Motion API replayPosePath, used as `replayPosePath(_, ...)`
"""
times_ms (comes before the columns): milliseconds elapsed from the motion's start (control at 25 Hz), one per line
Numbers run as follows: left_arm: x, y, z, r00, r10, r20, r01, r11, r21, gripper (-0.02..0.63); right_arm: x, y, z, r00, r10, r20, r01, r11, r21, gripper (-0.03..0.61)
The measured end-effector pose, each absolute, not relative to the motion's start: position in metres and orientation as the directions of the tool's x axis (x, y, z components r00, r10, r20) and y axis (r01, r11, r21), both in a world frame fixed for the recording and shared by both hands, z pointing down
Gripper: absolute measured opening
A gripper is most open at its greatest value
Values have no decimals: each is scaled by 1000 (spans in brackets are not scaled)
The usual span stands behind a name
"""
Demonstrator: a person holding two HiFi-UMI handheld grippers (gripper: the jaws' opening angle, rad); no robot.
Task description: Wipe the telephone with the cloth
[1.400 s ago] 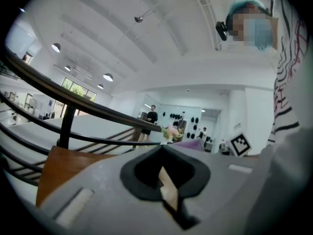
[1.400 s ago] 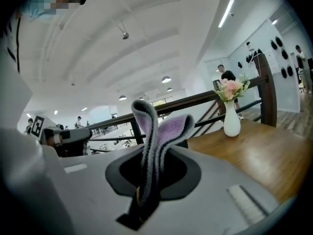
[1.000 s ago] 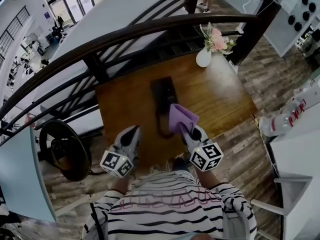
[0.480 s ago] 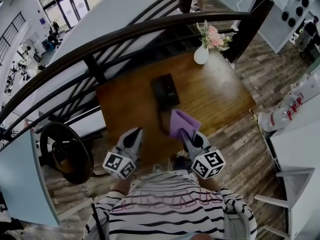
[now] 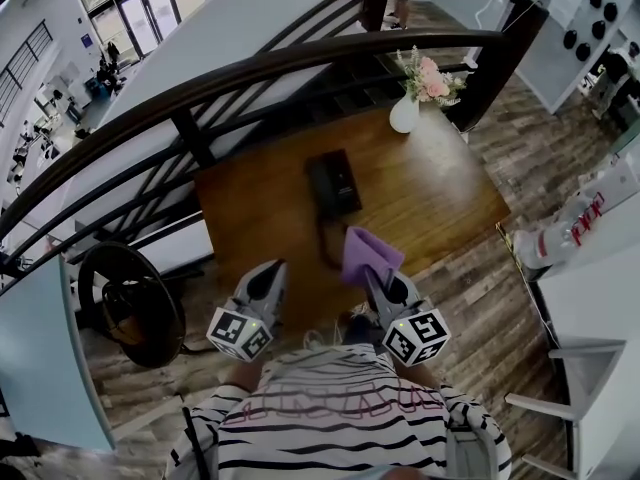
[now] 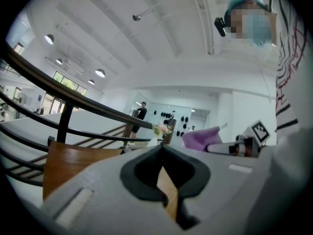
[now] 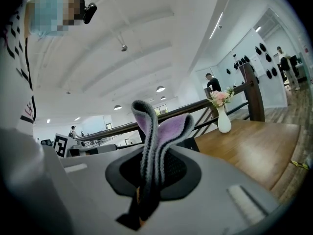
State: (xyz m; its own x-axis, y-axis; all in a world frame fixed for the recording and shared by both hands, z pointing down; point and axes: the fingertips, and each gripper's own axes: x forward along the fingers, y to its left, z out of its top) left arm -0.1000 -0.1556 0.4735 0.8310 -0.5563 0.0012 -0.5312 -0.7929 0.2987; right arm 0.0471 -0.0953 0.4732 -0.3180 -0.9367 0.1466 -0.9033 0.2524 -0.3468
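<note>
At the left, the left gripper [image 5: 268,270] hung over the near edge of the table [image 5: 450,193], jaws pressed together with nothing between them; its own view showed only a sliver of brown tabletop through the slit. Ahead and slightly right of it, the phone [image 5: 332,182] lay flat near the middle of the table, its cord [image 5: 324,242] trailing back toward the person. Right of the cord, the right gripper [image 5: 374,274] was clamped on the cloth [image 5: 368,252], a purple fold standing up out of the jaws. The cloth sat near the cord's end and apart from the phone, so this looked like the approach, with no wiping contact yet. The next move would likely call for carrying the cloth forward and down onto the phone's top, perhaps with the left gripper steadying the phone, which might slide on the smooth wood. Farther right, a vase [image 5: 405,115] of flowers stood at the far corner by the rail [image 5: 300,58]. The head view alone gave the layout and the gap between cloth and phone. The right gripper view alone showed the cloth [image 7: 157,131] doubled over and pinched low in the jaws, with the phone [image 7: 189,143] just a dark edge behind it.
</note>
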Motion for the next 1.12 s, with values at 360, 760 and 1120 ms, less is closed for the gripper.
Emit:
replayPosePath(360,-105,-157,477,825,-565,5,-539,-785,304,2,46,-93,479,-302,-940,157,-907,233,-351,35)
replayPosePath(760,-105,-159,476,822,-569,3,-542,-780,313,2,50,-94,479,-291,-943,162,-911,222,-347,35)
replayPosePath(1120,-92,-153,469,834,-551,2,-524,-792,313,2,57,-92,475,-297,-939,172,-909,223,-352,35)
